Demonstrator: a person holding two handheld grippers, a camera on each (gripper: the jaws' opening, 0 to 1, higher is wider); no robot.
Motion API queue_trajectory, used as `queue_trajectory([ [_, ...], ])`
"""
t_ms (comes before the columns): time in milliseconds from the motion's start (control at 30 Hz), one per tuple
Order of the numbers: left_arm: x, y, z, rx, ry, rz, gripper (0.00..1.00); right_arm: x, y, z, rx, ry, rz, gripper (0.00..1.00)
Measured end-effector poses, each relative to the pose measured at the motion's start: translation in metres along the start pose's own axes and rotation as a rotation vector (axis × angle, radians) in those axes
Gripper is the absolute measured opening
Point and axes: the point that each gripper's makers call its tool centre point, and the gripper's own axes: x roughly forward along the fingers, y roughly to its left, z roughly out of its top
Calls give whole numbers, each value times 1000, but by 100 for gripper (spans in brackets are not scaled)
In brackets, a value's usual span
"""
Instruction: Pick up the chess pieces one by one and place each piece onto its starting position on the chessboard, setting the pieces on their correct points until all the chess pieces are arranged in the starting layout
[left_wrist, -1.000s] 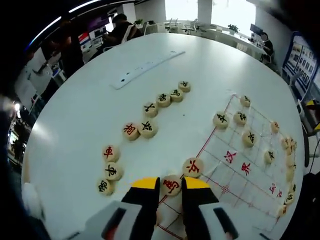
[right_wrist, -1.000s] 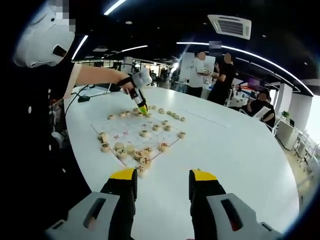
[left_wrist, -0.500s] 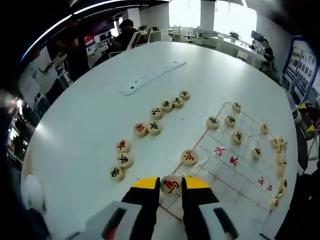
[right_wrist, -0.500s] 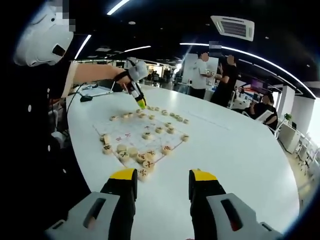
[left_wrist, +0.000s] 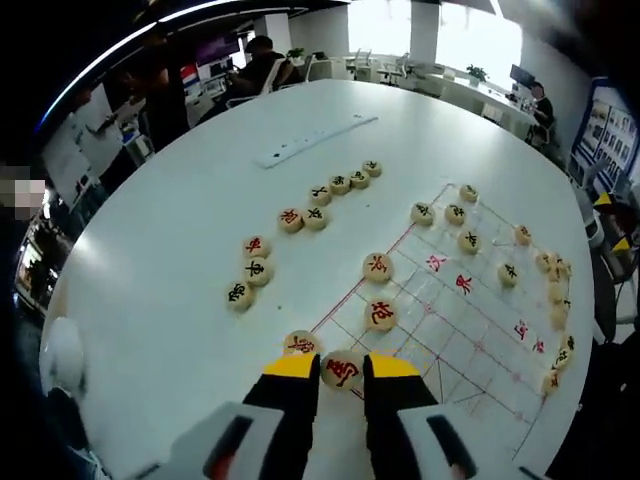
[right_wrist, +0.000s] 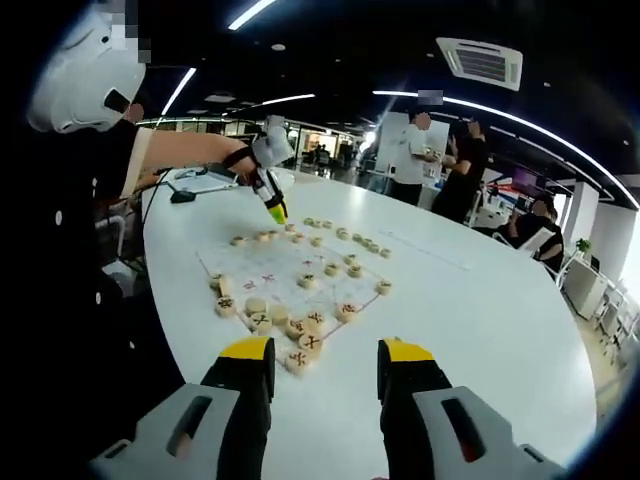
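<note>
A: What do the left tongs (left_wrist: 341, 368) hold?

B: A round piece (left_wrist: 342, 370) with a red character, clamped between the yellow tips, above the near corner of the board (left_wrist: 470, 330).

A: Can you read the character?

B: It looks like 馬, but I can't be sure. The board (right_wrist: 290, 285) has red characters printed mid-field, 汉 and 界 by the look of them.

A: And the right tongs (right_wrist: 322, 362)?

B: Open and holding nothing, well back from the board, over the white table (right_wrist: 470, 330). In that view the left tongs (right_wrist: 277, 212) hang over the far edge of the board, held by a hand (right_wrist: 262, 152).

A: Other pieces?

B: A red-marked disc (left_wrist: 301, 344) lies just beside the left tip, two more (left_wrist: 379, 314) sit on the board ahead, and a loose row (left_wrist: 318, 191) curves across the table to the left. Beyond it lies a ruler (left_wrist: 315, 140), its markings too small to read.
</note>
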Motion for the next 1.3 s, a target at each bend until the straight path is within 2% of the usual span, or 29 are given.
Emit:
queue_trajectory([
  [233,12,7,-8,-31,20,4,20,2,0,-1,7,8,0,41],
  [700,16,6,-12,-53,27,9,20,7,0,-1,8,22,9,41],
  [833,16,2,-13,-41,27,-6,26,8,1,-1,8,24,13,41],
  [933,13,3,-11,-35,19,-3,27,9,2,-1,7,23,16,41],
  [1100,-2,9,1,-59,-33,18,27,9,3,0,6,21,18,41],
  [1300,-13,3,-4,-62,-44,30,26,8,4,2,1,13,21,41],
])
